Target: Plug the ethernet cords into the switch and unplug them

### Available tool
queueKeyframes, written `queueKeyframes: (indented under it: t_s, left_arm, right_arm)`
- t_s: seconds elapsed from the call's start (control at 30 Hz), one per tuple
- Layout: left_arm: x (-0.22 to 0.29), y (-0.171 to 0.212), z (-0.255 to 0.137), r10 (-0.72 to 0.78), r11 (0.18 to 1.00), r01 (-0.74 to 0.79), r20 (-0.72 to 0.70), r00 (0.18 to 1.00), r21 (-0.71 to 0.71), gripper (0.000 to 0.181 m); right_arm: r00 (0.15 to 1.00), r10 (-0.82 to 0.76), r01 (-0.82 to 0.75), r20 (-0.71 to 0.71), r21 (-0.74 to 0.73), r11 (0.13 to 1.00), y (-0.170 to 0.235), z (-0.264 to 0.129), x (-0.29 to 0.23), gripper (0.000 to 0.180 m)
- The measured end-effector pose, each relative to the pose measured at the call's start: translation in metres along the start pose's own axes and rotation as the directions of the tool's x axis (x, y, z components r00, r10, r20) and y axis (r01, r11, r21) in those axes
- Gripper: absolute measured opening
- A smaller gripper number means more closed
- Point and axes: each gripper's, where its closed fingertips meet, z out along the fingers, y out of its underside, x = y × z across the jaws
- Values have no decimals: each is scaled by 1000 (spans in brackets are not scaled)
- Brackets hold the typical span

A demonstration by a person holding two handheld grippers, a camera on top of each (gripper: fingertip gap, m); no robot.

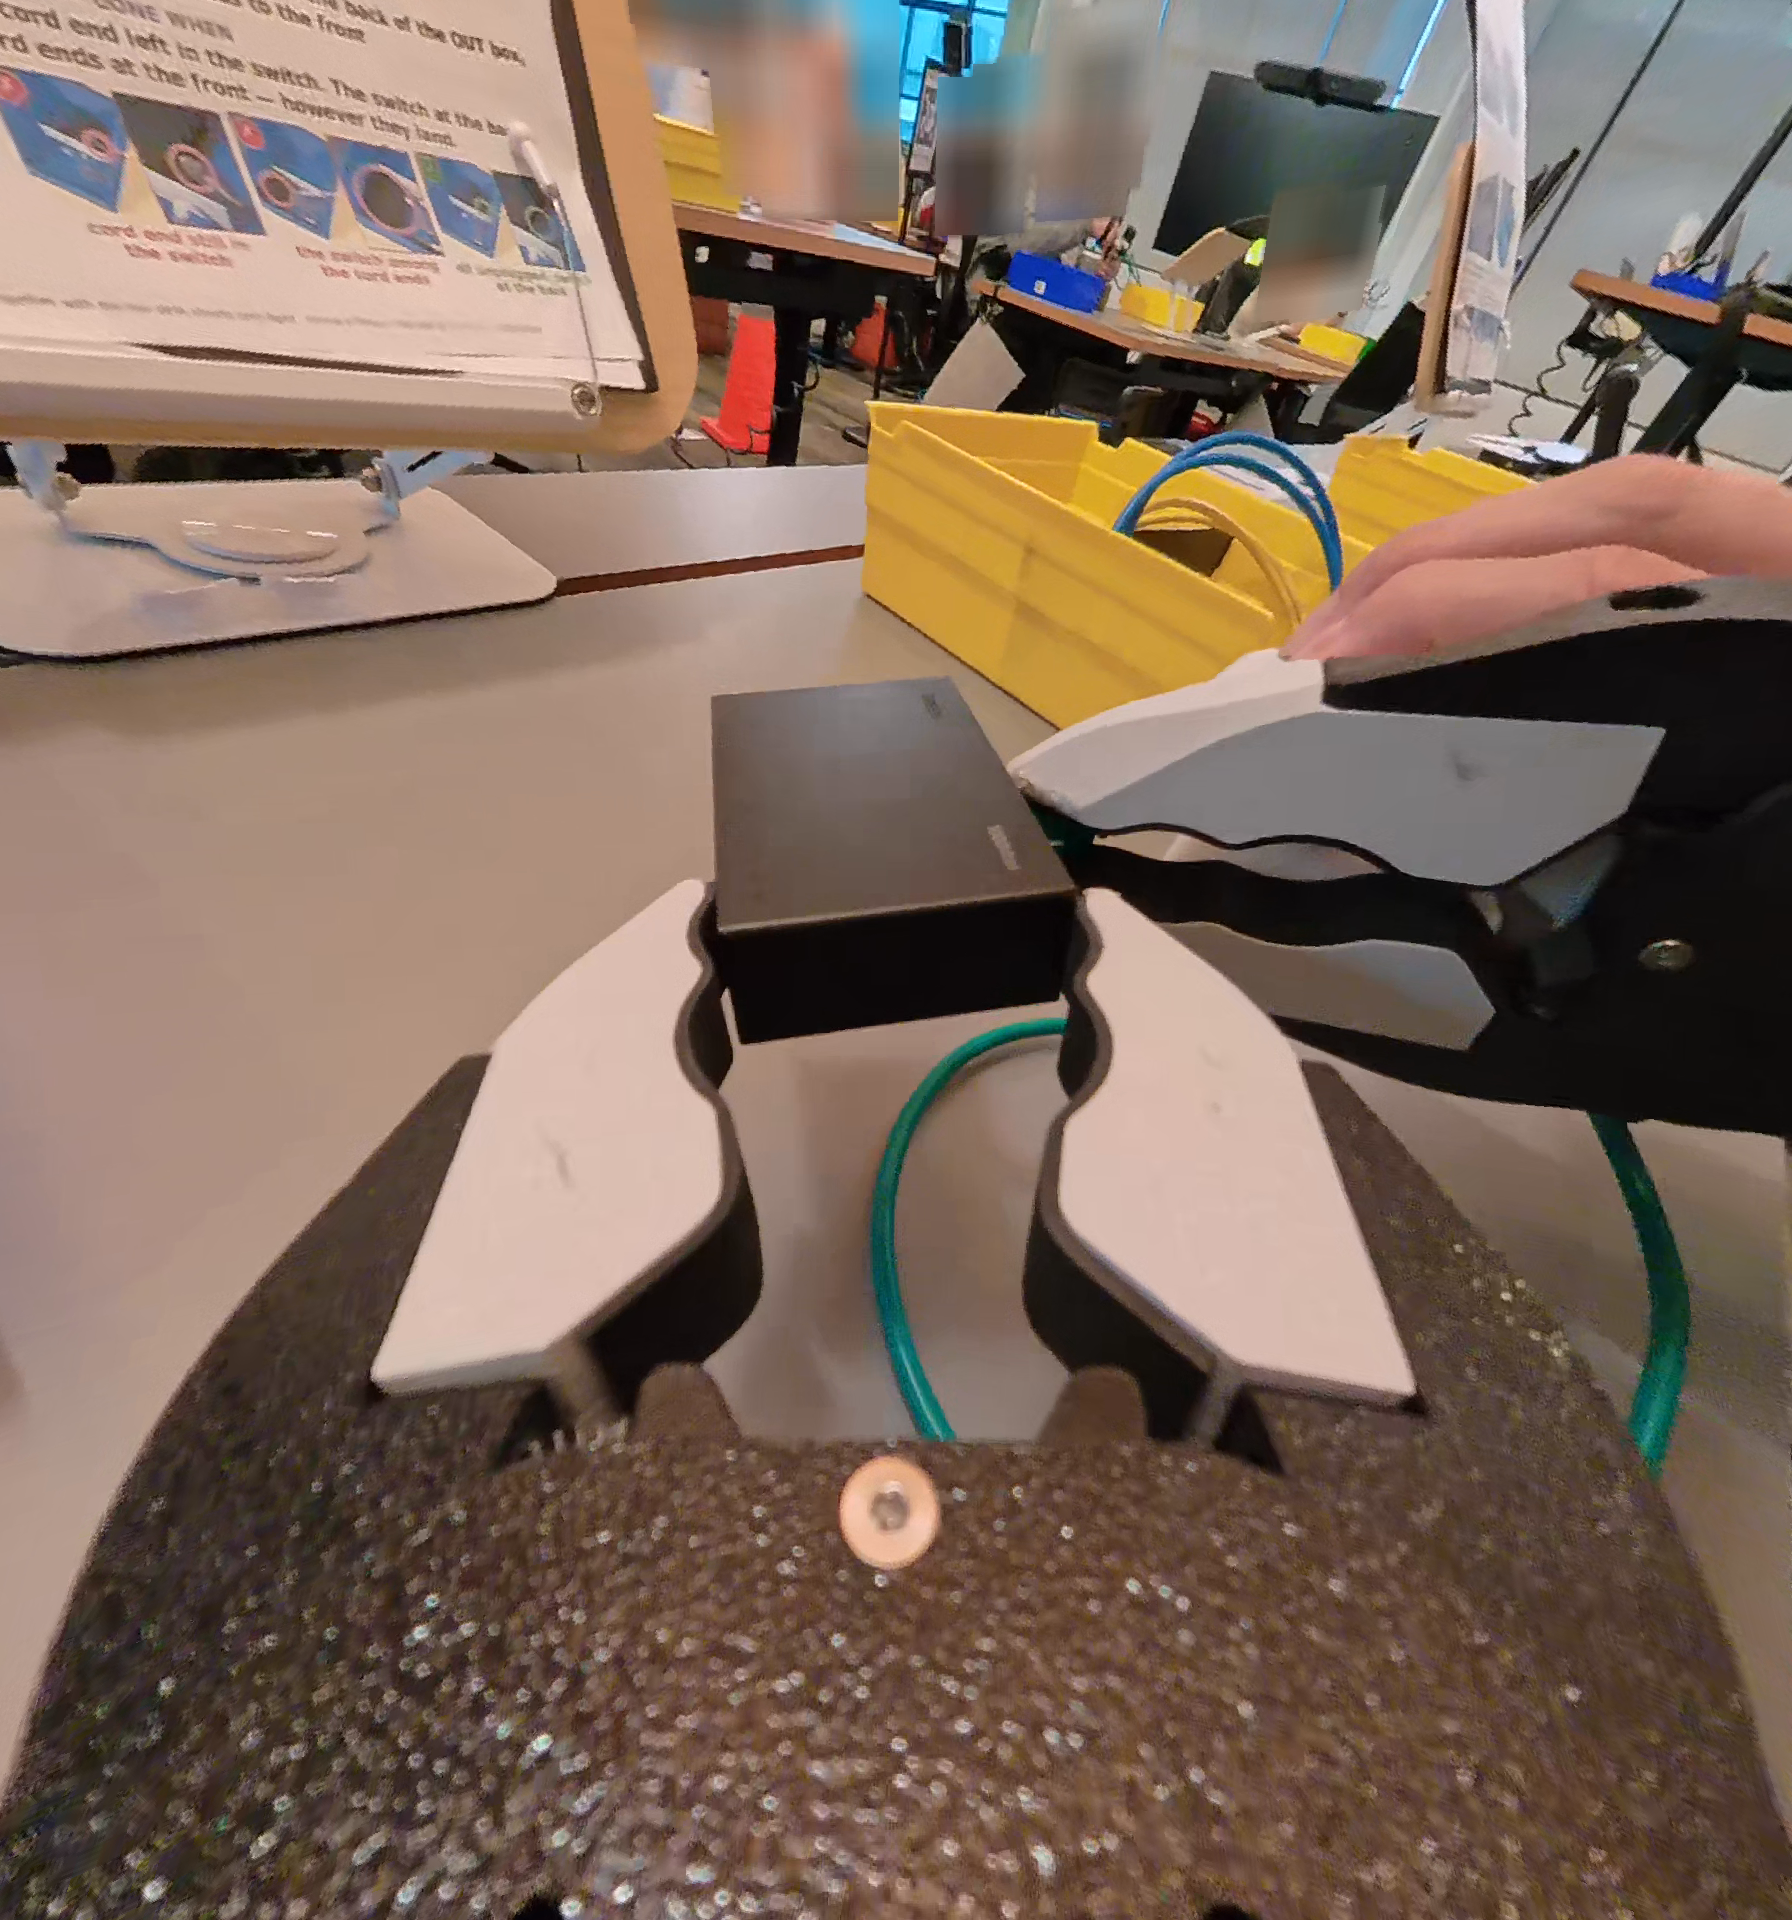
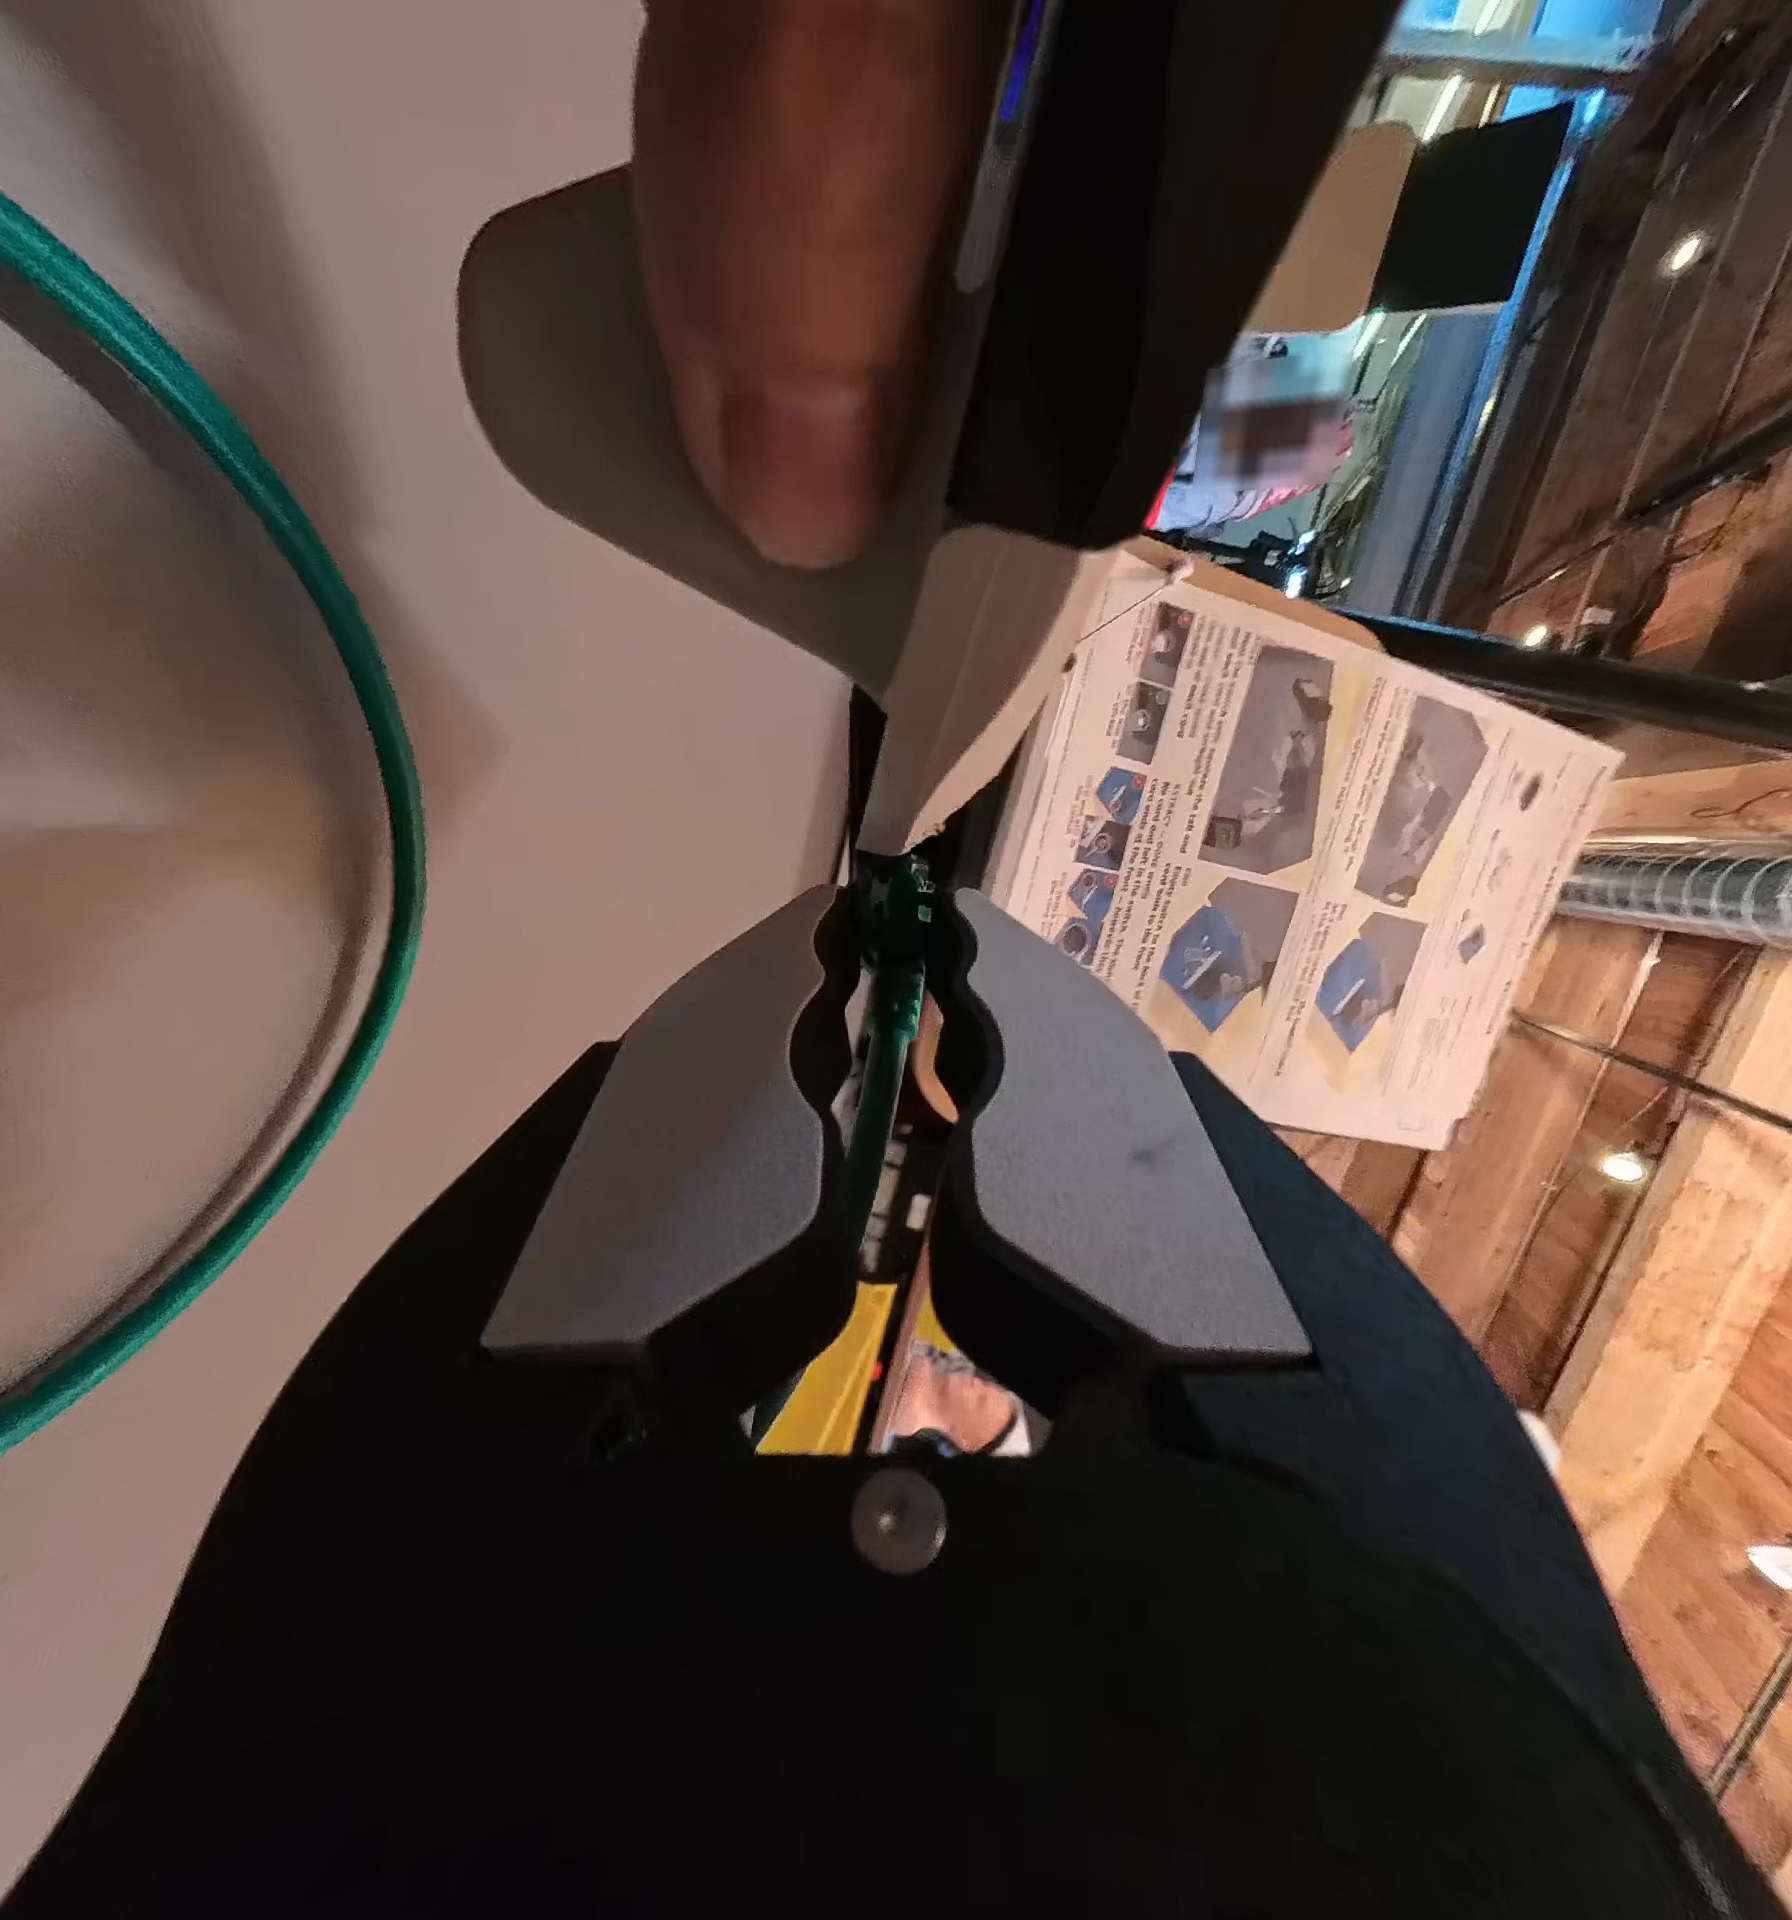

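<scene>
Bracing the switch (image 1: 876,821) on the counter (image 1: 300,883) with left claw (image 1: 890,940) clamped on its near end, right claw (image 2: 887,935) pinching the green plug (image 2: 897,920) at a port, likely mid-insertion or removal; next, straight push or tab-pressed pull.

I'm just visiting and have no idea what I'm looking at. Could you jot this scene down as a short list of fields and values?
Setting: grey table in a workshop
Switch: black box on the table, its near end clamped by the left gripper
Cord: green cord looping on the table
Right gripper: right gripper turned sideways, fingers shut on the cord's plug by the switch's side
Plug state: whether seated in a port cannot be told
Hand: hand resting on the right gripper
Behind: yellow bins holding blue cords; instruction sheet on a stand
</scene>
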Motion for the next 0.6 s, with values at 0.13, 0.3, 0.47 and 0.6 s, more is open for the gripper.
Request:
queueKeyframes:
  t_s: [0.13,0.3,0.47,0.6]
  left_arm:
    - [-5,2,0,-29,1000,29,17,999,5,61]
    - [-4,5,1,-94,995,94,-19,995,11,61]
    - [-3,2,2,-123,991,124,-24,992,43,61]
    - [-3,4,3,-205,977,208,-62,977,50,61]
  right_arm:
    - [999,32,-31,15,-37,999,-2,6,-1,14]
    - [996,-68,71,54,-52,996,-1,5,-3,14]
    - [992,-106,110,76,-56,992,1,4,0,13]
    - [988,-131,138,85,-77,988,1,5,1,14]
